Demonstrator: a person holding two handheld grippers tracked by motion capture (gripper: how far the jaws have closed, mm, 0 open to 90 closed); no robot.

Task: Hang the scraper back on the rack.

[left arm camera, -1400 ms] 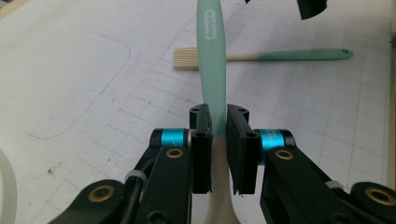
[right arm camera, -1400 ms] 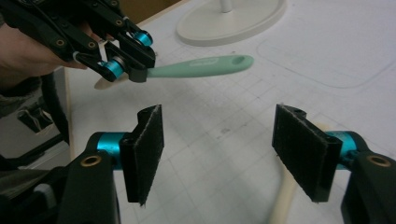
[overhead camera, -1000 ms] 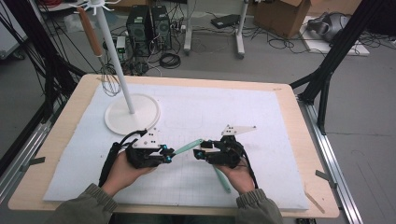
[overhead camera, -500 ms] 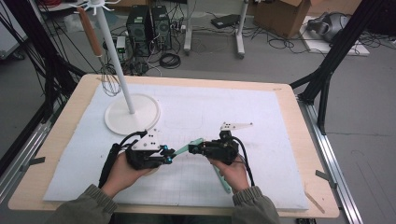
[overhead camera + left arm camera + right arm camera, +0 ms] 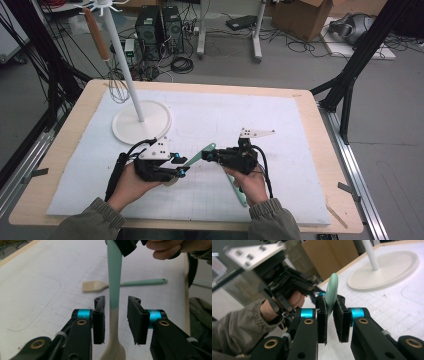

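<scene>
A spatula with a teal handle and a cream head spans the gap between my two grippers above the white mat. My right gripper is shut on its teal end; its jaws have just been closing onto it. My left gripper stands open around the spatula near where teal meets cream. Its jaws have just been opening, and a narrow gap shows on each side of the handle. In their own views the left gripper and the right gripper point at each other.
A pastry brush with a teal handle lies on the mat under my right hand. A white stand with a round base rises at the back left, and a whisk hangs from it. The stand's base lies beyond the right jaws.
The right gripper came a little closer to the left one and its jaws closed on the spatula's teal end. The left jaws let go and opened slightly.
</scene>
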